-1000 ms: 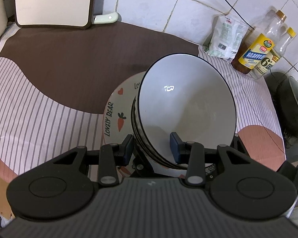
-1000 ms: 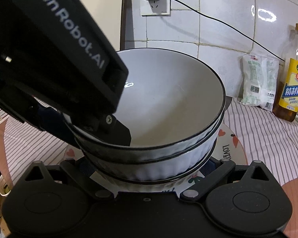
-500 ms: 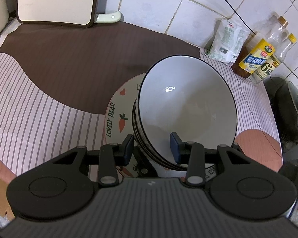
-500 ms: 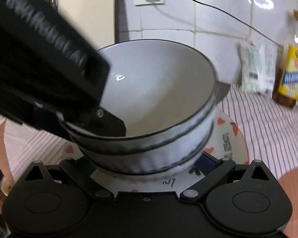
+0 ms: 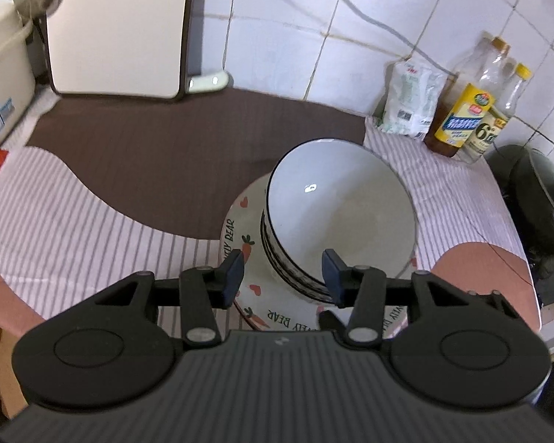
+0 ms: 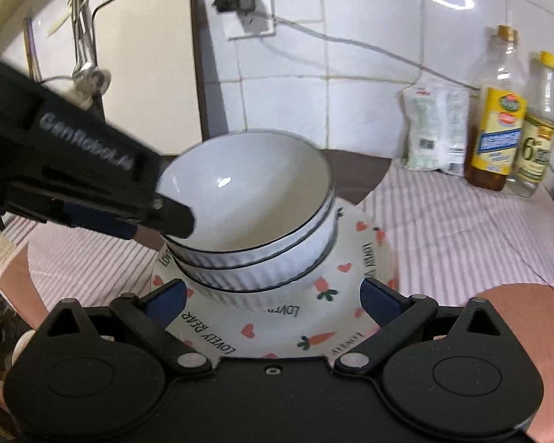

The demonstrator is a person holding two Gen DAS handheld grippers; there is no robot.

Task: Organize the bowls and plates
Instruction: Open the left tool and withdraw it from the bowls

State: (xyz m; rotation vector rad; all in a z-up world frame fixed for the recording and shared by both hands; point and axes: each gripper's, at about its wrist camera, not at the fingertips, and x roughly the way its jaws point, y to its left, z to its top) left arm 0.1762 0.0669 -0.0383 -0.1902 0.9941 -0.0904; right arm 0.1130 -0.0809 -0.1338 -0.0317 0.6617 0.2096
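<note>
Left tool now apart and backed off the stacked bowls, no longer straddling the near rim as a second ago; one blue pad level with that rim, not touching. Right tool also spread wide, drawn back and higher than before, pads flanking the near edge of the carrot-print plate without gripping. Bowls nested upright on the plate, plate flat on the striped worktop. Oil bottles and a pouch well apart by the tiled wall.

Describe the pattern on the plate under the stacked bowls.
White plate with red hearts, orange carrots and black "LOVELY BEAR" lettering; clearest in the right wrist view.
</note>
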